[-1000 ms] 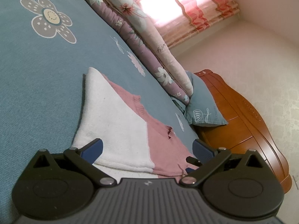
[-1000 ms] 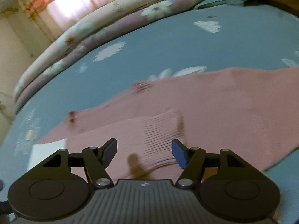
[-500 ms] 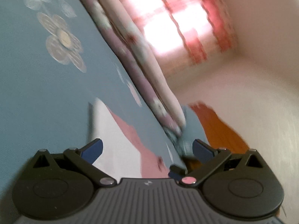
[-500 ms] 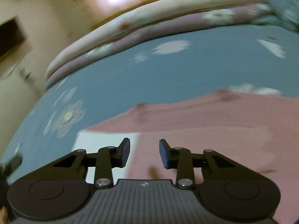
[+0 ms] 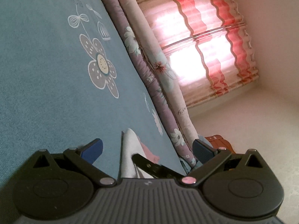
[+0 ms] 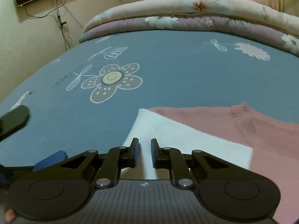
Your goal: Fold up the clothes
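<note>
Sweater [image 6: 214, 130] lies just ahead of the right tool [image 6: 143, 153], jaws closing to a narrow gap, nothing pinched.

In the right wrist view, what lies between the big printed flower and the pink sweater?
Only bare blue bedsheet lies between the printed flower and the pink sweater; nothing stands on that stretch. The right wrist view shows this.

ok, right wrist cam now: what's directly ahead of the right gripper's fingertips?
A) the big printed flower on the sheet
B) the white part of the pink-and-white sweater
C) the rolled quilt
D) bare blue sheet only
B: the right gripper has its narrow gap over the white part of the sweater; the printed flower and quilt lie farther off.
</note>
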A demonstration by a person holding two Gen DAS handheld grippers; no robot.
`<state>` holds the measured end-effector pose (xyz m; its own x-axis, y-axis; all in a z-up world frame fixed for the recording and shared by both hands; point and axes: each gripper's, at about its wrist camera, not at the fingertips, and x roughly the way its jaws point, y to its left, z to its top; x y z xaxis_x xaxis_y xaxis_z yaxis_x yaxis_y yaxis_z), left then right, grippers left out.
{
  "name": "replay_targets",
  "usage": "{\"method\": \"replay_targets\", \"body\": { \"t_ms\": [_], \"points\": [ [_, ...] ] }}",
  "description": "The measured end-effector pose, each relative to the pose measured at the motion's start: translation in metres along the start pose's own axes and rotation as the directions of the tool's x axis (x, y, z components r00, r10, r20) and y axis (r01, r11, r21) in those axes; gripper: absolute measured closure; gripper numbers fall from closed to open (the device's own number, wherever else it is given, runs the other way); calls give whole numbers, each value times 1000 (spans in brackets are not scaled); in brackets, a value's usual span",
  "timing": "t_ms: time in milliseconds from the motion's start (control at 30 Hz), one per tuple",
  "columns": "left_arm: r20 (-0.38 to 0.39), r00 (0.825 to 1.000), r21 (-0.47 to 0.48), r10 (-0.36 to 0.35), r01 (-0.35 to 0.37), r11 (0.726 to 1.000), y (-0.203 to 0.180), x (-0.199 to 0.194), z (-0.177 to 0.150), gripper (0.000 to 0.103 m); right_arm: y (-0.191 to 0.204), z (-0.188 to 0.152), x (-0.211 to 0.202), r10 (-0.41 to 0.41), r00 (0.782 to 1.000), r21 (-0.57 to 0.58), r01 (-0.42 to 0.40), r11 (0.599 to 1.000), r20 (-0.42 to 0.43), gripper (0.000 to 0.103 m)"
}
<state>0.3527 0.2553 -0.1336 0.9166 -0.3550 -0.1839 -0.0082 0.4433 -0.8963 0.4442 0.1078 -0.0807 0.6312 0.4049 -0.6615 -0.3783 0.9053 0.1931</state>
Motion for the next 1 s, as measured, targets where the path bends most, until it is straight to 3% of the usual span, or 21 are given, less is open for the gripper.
{"method": "replay_targets", "body": {
  "t_ms": [200,333,633,867,1000],
  "points": [
    [-11,1000,16,3,-3,1000,-1,-2,-1,2,-5,10,17,-5,1000,12,5,1000,4,84],
    [-4,1000,-1,-8,8,1000,0,-2,0,2,-5,10,2,18,1000,34,-19,999,22,82],
    [-7,1000,5,-3,3,1000,-1,-1,-1,2,11,-25,-21,84,995,-28,-86,996,-58,81],
    [-8,1000,7,-4,4,1000,-1,-1,-2,2,15,-34,-43,114,993,-28,-114,993,-29,80],
    [-15,1000,17,-4,4,1000,-2,0,-3,2,22,-43,-40,103,991,-41,-107,993,-88,78]
  ]
}}
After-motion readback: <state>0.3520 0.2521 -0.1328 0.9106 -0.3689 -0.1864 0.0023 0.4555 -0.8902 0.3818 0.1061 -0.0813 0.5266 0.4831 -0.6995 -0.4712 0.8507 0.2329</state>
